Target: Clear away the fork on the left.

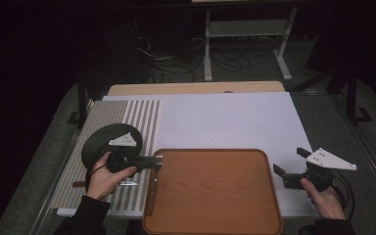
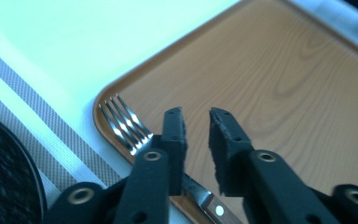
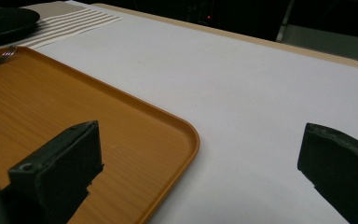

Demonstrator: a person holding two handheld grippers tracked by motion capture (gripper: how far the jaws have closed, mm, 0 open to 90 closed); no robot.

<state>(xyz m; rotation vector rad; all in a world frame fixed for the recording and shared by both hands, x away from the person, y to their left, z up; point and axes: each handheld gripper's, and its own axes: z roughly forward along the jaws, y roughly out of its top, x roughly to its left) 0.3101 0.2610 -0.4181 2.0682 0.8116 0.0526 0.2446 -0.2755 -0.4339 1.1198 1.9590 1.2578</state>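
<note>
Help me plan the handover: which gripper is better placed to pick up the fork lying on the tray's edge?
Left. The left gripper hangs right over the fork at the tray's left rim, jaws slightly apart. The right gripper is open over the white sheet beyond the tray's far side.

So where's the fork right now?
The fork lies on the left rim of the wooden tray, tines toward the far corner, right by the left claw. The dark plate sits just left of it.
</note>
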